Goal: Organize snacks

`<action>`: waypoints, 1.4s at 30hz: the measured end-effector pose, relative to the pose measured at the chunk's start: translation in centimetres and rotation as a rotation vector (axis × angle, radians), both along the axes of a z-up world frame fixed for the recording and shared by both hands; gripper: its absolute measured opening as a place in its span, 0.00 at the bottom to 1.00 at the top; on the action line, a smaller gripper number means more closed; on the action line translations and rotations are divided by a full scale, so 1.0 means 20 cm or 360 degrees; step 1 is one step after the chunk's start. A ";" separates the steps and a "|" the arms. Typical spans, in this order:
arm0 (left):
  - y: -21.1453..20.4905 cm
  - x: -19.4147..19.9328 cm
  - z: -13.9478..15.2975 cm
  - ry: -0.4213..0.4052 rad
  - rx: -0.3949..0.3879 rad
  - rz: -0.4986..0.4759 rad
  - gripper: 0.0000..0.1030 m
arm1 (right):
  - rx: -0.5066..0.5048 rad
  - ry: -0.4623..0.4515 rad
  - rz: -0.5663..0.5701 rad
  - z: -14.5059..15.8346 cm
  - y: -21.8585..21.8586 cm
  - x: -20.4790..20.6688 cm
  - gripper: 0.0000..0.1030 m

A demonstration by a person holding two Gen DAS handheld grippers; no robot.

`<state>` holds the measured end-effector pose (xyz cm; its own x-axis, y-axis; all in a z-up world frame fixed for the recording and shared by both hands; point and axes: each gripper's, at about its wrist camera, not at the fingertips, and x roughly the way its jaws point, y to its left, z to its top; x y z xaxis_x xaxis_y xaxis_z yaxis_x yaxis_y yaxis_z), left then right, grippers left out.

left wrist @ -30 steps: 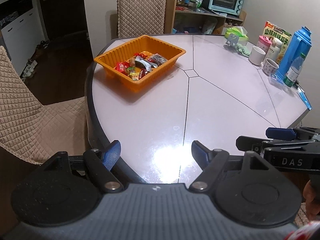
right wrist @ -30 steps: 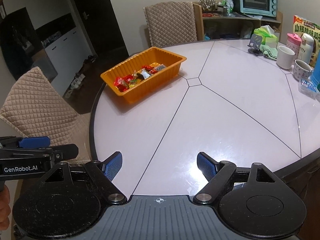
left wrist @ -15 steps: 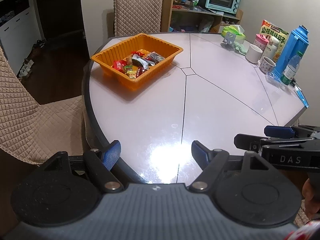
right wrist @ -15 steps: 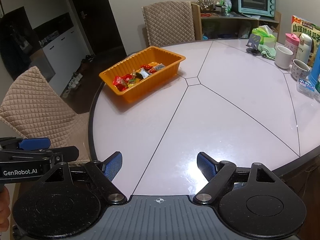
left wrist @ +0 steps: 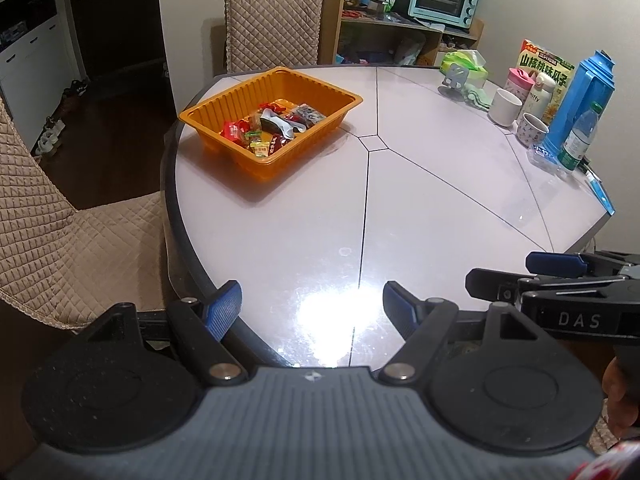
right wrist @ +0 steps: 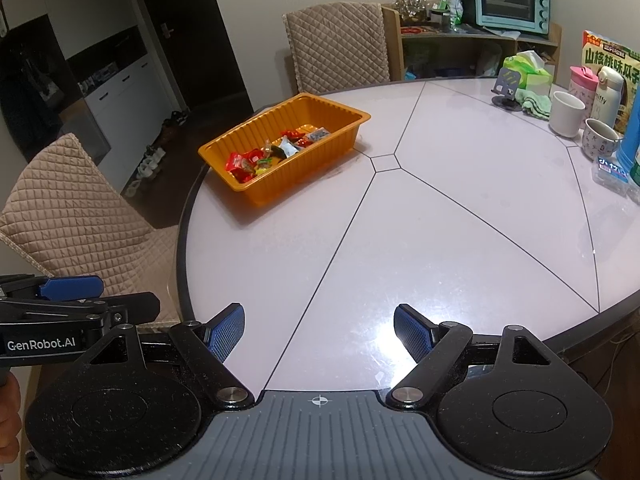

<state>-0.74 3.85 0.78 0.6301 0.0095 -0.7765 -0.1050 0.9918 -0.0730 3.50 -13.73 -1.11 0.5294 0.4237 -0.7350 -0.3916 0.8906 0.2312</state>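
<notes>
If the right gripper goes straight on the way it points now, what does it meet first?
Probably the bare table top, just ahead of the open right gripper. Nothing lies between; the orange tray sits further left.

A round pale counter [left wrist: 420, 208] with a dark rim and thin dark seam lines carries a bright reflection of overhead light near its front edge. Two chairs with beige quilted covers stand beside it, one at the far side [right wrist: 340, 46] and one at the left [right wrist: 76, 216]. A wooden shelf [right wrist: 460, 46] against the plain light wall supports a teal toaster oven [right wrist: 510, 2]; a dark doorway [left wrist: 116, 12] and white cabinets [right wrist: 116, 84] stand over a dark floor.
</notes>
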 end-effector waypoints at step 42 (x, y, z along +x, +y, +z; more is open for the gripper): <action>-0.03 0.02 0.01 -0.0011 -0.0001 -0.0020 0.74 | 0.0006 -0.0006 0.0000 0.01 -0.03 0.02 0.79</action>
<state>-0.26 3.31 0.92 0.6357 0.0008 -0.7720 -0.0919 0.9930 -0.0746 3.82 -14.41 -0.81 0.5323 0.4263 -0.7314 -0.3925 0.8898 0.2329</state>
